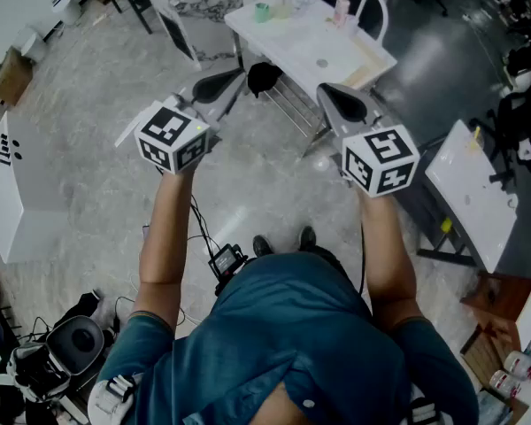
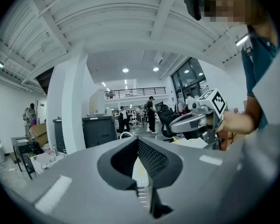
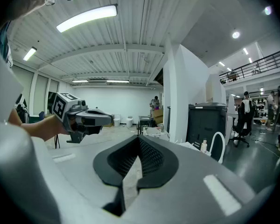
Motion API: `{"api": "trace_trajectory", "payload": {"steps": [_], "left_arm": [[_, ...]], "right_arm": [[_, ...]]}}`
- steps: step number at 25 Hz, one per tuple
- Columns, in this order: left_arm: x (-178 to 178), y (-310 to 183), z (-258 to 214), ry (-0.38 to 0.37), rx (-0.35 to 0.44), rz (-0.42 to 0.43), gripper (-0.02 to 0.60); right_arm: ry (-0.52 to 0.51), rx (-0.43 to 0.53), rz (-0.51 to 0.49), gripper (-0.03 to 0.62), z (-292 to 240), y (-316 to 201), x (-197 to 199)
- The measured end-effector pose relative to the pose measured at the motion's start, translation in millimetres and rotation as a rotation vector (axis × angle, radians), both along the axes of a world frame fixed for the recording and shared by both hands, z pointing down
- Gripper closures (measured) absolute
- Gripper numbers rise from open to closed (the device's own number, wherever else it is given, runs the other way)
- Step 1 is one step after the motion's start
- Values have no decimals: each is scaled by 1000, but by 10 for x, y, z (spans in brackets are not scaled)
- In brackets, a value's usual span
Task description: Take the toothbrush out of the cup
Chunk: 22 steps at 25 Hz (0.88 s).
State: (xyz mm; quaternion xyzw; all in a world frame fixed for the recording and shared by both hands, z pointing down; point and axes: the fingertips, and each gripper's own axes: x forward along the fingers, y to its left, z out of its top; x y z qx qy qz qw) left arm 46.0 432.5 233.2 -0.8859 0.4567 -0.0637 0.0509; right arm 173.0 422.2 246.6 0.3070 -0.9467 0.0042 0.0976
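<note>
A person [image 1: 283, 343] in a teal shirt, seen from above, stands on a grey floor [image 1: 248, 193] with both arms stretched forward. Each hand holds a grey tool topped by a cube with black-and-white square markers. The left claw [image 1: 237, 74] is pressed together with nothing between its jaws; its own view looks level across a large white hall. The right claw [image 1: 326, 92] is likewise pressed together and holds nothing, tilted slightly downward. The two claws are held side by side, apart from each other. Ahead of them stands a white table [image 1: 323, 51]. Near its far left end sits a small green cup [image 1: 262, 11], well apart from both claws. Whether a toothbrush stands in it is too small to tell. A pink bottle [image 1: 341, 7] stands further right on the table.
</note>
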Motion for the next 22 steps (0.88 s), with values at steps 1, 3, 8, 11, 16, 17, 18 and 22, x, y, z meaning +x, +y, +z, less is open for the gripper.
{"api": "trace_trajectory", "payload": {"steps": [1, 3, 8, 11, 16, 17, 18, 22], "left_arm": [[-21, 10, -6, 1, 3, -1, 581], [-60, 27, -13, 1, 7, -1, 581], [-146, 44, 7, 0, 8, 7, 581], [-193, 41, 7, 3, 8, 14, 581], [-268, 46, 46, 7, 5, 27, 581], [-284, 40, 53, 8, 4, 29, 581], [-298, 31, 60, 9, 4, 30, 581], [-311, -26, 102, 15, -3, 35, 581]], "right_arm": [[1, 0, 1, 586, 3, 6, -16], [2, 2, 4, 586, 7, 19, -46], [5, 6, 14, 586, 14, 46, -115], [7, 4, 22, 586, 7, 53, -153], [1, 4, 46, 586, 26, 53, -206], [-6, 1, 50, 586, 30, 46, -215], [-16, -4, 52, 585, 36, 39, -222], [-49, -24, 59, 583, 75, -10, -214]]}}
